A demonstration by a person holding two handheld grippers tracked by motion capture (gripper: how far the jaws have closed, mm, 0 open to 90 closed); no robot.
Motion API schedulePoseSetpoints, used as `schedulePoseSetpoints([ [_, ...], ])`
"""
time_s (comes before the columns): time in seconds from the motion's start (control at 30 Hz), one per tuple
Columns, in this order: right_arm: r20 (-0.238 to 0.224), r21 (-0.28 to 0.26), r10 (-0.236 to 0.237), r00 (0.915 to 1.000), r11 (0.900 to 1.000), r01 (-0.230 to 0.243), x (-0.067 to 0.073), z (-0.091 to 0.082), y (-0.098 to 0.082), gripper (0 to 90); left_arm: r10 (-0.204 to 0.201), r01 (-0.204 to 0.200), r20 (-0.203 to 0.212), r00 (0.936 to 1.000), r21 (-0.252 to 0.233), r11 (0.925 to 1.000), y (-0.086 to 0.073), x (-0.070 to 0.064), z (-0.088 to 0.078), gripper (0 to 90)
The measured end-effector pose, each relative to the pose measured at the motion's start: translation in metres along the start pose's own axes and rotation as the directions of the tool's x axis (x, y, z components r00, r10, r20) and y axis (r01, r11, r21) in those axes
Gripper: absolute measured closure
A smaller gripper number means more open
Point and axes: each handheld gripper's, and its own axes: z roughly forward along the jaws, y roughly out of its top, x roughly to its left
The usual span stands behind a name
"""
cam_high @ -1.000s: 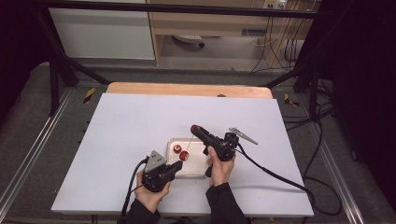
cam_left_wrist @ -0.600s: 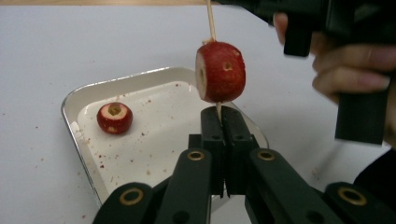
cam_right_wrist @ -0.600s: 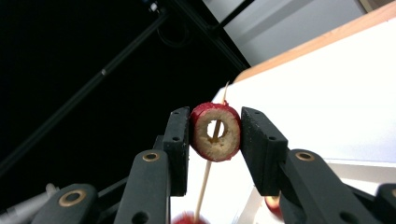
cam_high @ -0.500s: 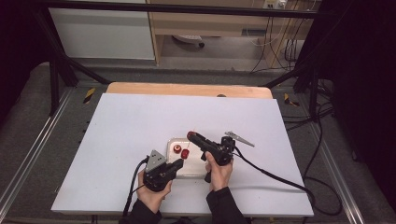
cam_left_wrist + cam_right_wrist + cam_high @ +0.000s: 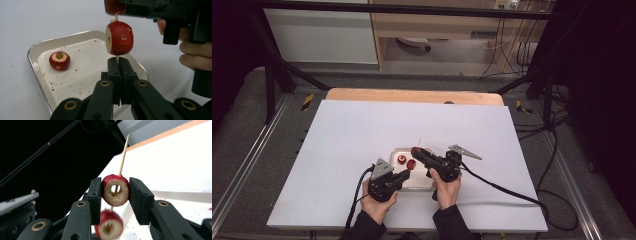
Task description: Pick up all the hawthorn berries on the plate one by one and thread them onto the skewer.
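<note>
A thin wooden skewer (image 5: 123,157) stands upright over a small metal tray (image 5: 40,46). My left gripper (image 5: 119,61) is shut on its lower end. Just above those jaws a cored red fruit (image 5: 119,37) sits threaded on the stick. My right gripper (image 5: 115,191) is shut on a second cored red fruit (image 5: 115,190) higher up the skewer, whose point sticks out past it. A third red fruit (image 5: 59,60) lies loose in the tray. In the high view the left gripper (image 5: 408,172) and the right gripper (image 5: 416,151) meet over the tray (image 5: 421,182).
The white table top (image 5: 362,130) stretches wide to the left, the right and the far side of the tray. A wooden edge (image 5: 412,96) runs along its far end. Cables (image 5: 507,187) trail from the grippers toward the near and right edges. Red crumbs dot the tray floor.
The right gripper has drifted slightly toward the person and lower with its fruit. The left gripper has kept still.
</note>
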Motion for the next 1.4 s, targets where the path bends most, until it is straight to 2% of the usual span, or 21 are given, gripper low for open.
schedulePoseSetpoints([
  [0.33, 0.001, 0.021, -0.021, 0.9998, 1.000, 0.021, 0.000, -0.001, -0.003, 62.8, 0.007, -0.008, 0.019, 0.9998, 0.008, 0.9999, 0.001, 0.004, -0.001, 88.7],
  [0.53, 0.027, 0.035, -0.094, 0.9952, 0.995, 0.093, 0.002, -0.010, 0.005, 44.6, 0.053, -0.053, 0.016, 0.9985, 0.022, 0.9983, -0.002, 0.014, -0.012, 88.6],
  [0.63, 0.056, 0.089, -0.149, 0.9872, 0.986, 0.144, 0.000, -0.015, 0.011, 33.3, 0.071, -0.072, 0.015, 0.9973, 0.031, 0.9969, -0.004, 0.020, -0.019, 88.6],
  [0.77, 0.072, 0.193, -0.226, 0.9715, 0.959, 0.209, -0.005, -0.016, 0.014, 20.8, 0.090, -0.091, 0.015, 0.9958, 0.054, 0.9944, -0.007, 0.029, -0.028, 88.5],
  [0.9, 0.085, 0.279, -0.302, 0.9497, 0.922, 0.268, -0.009, -0.017, 0.015, 13.6, 0.110, -0.110, -0.001, 0.9939, 0.073, 0.9912, -0.010, 0.041, -0.040, 88.6],
  [1.1, 0.094, 0.369, -0.353, 0.9307, 0.881, 0.297, -0.013, -0.018, 0.020, 8.7, 0.116, -0.114, -0.012, 0.9932, 0.104, 0.9880, -0.016, 0.061, -0.059, 88.6],
  [1.23, 0.097, 0.427, -0.390, 0.9157, 0.847, 0.315, -0.011, -0.015, 0.026, 7.4, 0.119, -0.116, -0.018, 0.9927, 0.122, 0.9857, -0.020, 0.072, -0.067, 88.6],
  [1.33, 0.082, 0.475, -0.418, 0.9045, 0.814, 0.334, -0.008, -0.008, 0.029, 7.0, 0.124, -0.121, -0.008, 0.9923, 0.141, 0.9826, -0.023, 0.077, -0.070, 88.6],
  [1.4, 0.069, 0.512, -0.440, 0.8955, 0.786, 0.346, -0.004, -0.002, 0.032, 7.0, 0.129, -0.128, 0.004, 0.9916, 0.151, 0.9802, -0.024, 0.081, -0.072, 88.6],
])
